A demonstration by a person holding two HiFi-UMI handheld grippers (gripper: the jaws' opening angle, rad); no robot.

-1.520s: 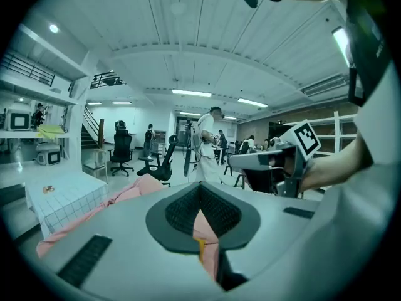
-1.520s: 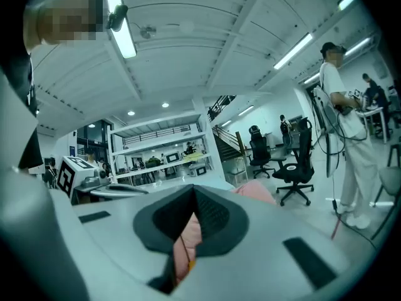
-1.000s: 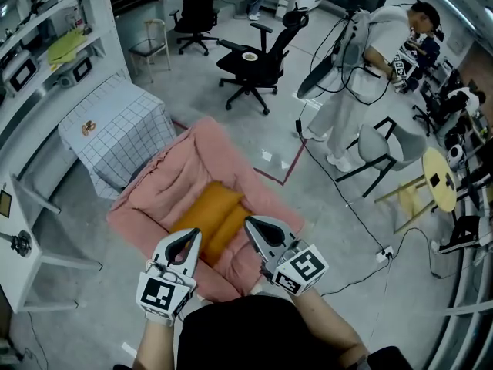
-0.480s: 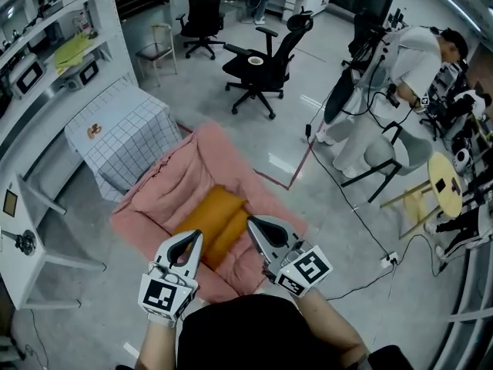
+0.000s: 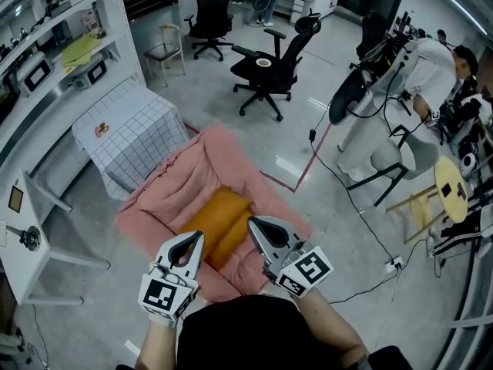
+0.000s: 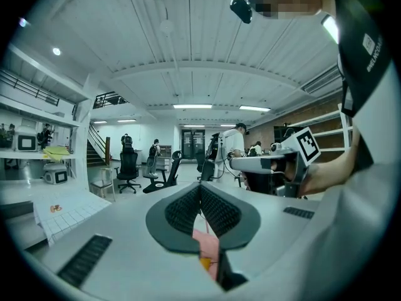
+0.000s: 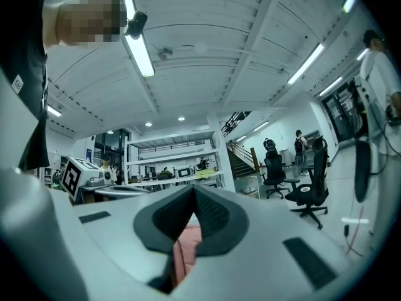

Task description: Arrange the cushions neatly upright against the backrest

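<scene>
A pink sofa (image 5: 185,179) stands on the floor in front of me in the head view. Two orange cushions (image 5: 217,224) lie flat side by side on its seat, away from the backrest (image 5: 202,154). My left gripper (image 5: 198,236) hovers over the sofa's near edge, shut and empty. My right gripper (image 5: 250,222) is held beside it, also shut with nothing in it, tips over the near end of the cushions. In the left gripper view the jaws (image 6: 200,190) meet, with a sliver of pink and orange below. The right gripper view shows its tips (image 7: 193,190) closed over pink fabric.
A low table with a checked cloth (image 5: 131,133) stands left of the sofa. White shelving (image 5: 46,60) lines the left wall. Black office chairs (image 5: 273,64) stand beyond. A person (image 5: 400,91) bends over equipment at the right, with cables (image 5: 362,222) across the floor.
The head camera has shifted a little, so the room slides across the picture. Both grippers stay shut in the same place over the sofa's near edge. The person at right has moved slightly.
</scene>
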